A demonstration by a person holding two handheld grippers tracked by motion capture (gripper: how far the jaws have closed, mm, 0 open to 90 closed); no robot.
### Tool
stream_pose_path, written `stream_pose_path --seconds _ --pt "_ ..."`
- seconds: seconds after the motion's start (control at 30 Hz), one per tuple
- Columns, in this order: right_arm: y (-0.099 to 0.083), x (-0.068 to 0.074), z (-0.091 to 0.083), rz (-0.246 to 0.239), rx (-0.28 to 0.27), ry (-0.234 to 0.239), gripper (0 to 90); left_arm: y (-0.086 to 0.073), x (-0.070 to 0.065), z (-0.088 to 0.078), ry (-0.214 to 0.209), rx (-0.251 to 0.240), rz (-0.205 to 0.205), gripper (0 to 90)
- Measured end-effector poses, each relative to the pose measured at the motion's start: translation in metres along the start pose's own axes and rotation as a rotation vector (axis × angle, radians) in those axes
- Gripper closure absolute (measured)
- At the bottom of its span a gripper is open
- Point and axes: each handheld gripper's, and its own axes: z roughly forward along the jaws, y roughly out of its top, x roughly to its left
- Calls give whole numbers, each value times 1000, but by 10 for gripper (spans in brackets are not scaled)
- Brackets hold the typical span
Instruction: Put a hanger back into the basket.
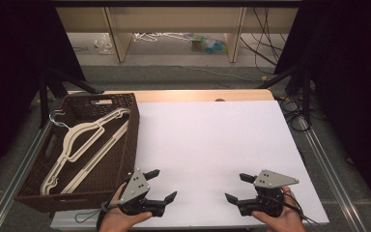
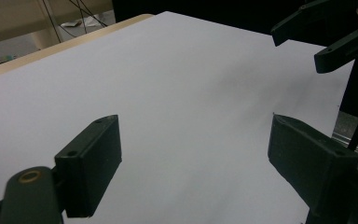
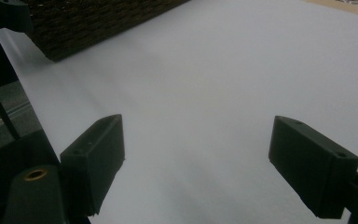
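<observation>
A dark brown wicker basket (image 1: 128,145) stands at the table's left side and holds cream plastic hangers (image 1: 79,142) lying flat in it. My left gripper (image 1: 163,185) sits near the front edge just right of the basket, jaws wide apart over bare white board, nothing between them. My right gripper (image 1: 238,187) rests at the front right, also open and empty, its jaws pointing left toward the other one. In the left gripper view my own gripper (image 2: 193,154) faces the right gripper (image 2: 324,39) at the top right. In the right gripper view my gripper (image 3: 196,163) spans white board, the basket (image 3: 93,23) at top left.
A white board (image 1: 212,145) covers most of the wooden table (image 1: 198,95). Black stand legs and cables lie on the floor at both sides of the table. A shelf unit stands behind, with clutter on the floor beneath it.
</observation>
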Motion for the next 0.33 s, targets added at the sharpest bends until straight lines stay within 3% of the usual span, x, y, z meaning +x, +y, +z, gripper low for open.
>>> stream_pose_path --seconds 0.33 --pt "0 -1 -1 0 -4 -5 191 0 -1 0 -4 3 1 172"
